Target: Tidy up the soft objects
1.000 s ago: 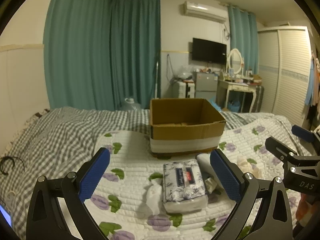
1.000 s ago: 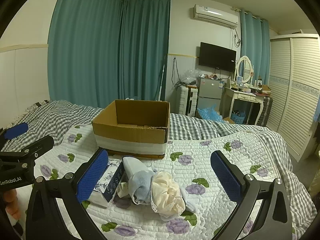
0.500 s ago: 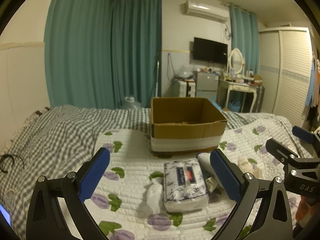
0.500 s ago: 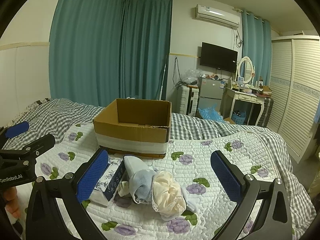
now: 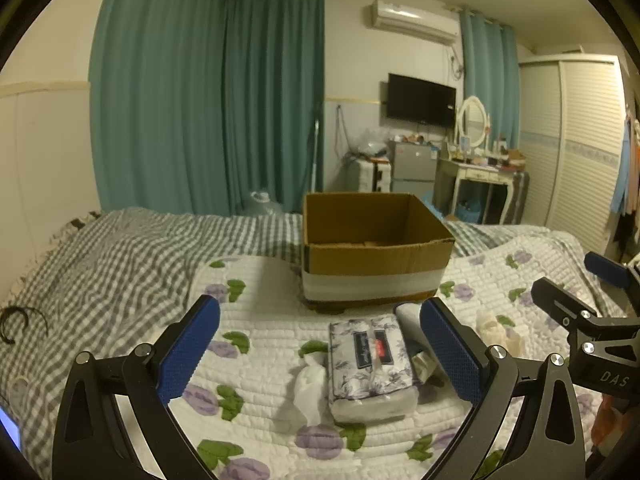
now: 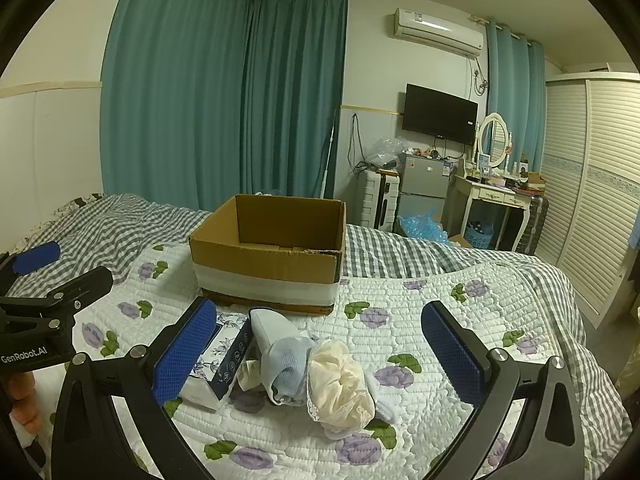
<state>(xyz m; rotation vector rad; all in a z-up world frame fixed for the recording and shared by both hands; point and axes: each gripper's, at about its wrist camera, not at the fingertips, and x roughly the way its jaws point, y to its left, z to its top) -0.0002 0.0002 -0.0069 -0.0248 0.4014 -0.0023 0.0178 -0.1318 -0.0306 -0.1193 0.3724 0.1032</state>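
An open cardboard box [image 5: 376, 252] [image 6: 268, 256] stands on the quilted bed. In front of it lies a floral tissue pack [image 5: 370, 364] [image 6: 218, 356] with a crumpled white tissue [image 5: 308, 384] at its left. Beside the pack lie a light blue garment [image 6: 280, 344] and a cream lace one [image 6: 340, 384]. My left gripper [image 5: 320, 356] is open and empty, above the tissue pack. My right gripper [image 6: 320, 356] is open and empty, above the garments. Each gripper shows at the edge of the other's view, the right one [image 5: 592, 320] and the left one [image 6: 48, 292].
The bed has a white flowered quilt [image 6: 420, 320] over a grey checked cover [image 5: 120, 256]. A black hair band [image 5: 16, 320] lies at far left. Beyond the bed stand teal curtains, a small fridge [image 6: 426, 184], a dressing table [image 6: 496, 196] and a wardrobe [image 6: 588, 184].
Both views have shifted very slightly; nothing on the bed has moved and both grippers stay open.
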